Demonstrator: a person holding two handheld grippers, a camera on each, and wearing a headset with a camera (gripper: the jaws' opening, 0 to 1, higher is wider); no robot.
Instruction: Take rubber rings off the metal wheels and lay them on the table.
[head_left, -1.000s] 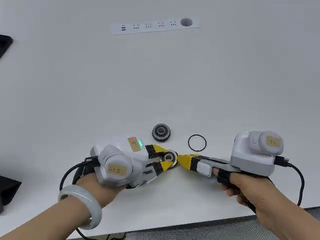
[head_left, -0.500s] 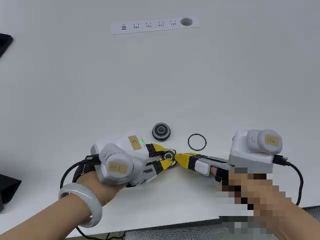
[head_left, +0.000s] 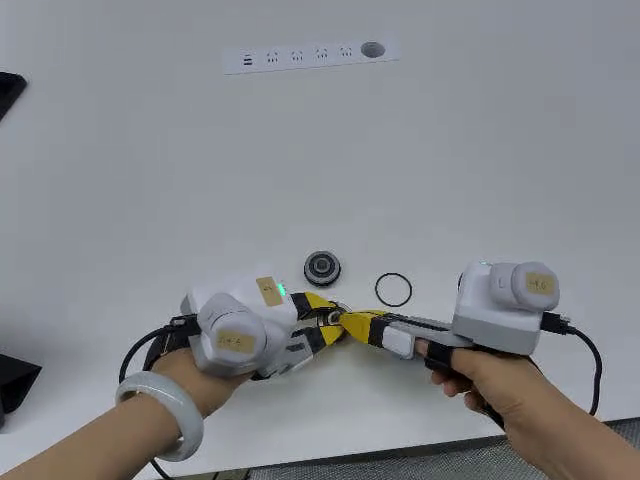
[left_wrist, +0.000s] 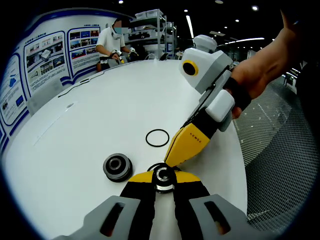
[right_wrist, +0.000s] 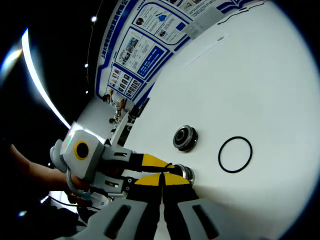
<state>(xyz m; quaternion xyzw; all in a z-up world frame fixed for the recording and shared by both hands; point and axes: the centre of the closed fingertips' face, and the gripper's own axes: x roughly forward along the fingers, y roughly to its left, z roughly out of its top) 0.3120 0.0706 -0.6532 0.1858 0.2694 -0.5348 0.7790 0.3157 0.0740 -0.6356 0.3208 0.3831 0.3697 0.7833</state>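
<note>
Sitting between the yellow tips of the left gripper (left_wrist: 163, 174), a metal wheel (left_wrist: 163, 179) is clamped over the near part of the white table (head_left: 450, 180). Its rubber ring (left_wrist: 152, 166) shows as a black arc along the rim. The right gripper (right_wrist: 161, 177) has its jaws pressed together without a gap, tips at that arc; whether they pinch it I cannot tell. A second wheel (head_left: 322, 267) and a loose ring (head_left: 393, 290) lie flat just beyond, near each other but apart.
</note>
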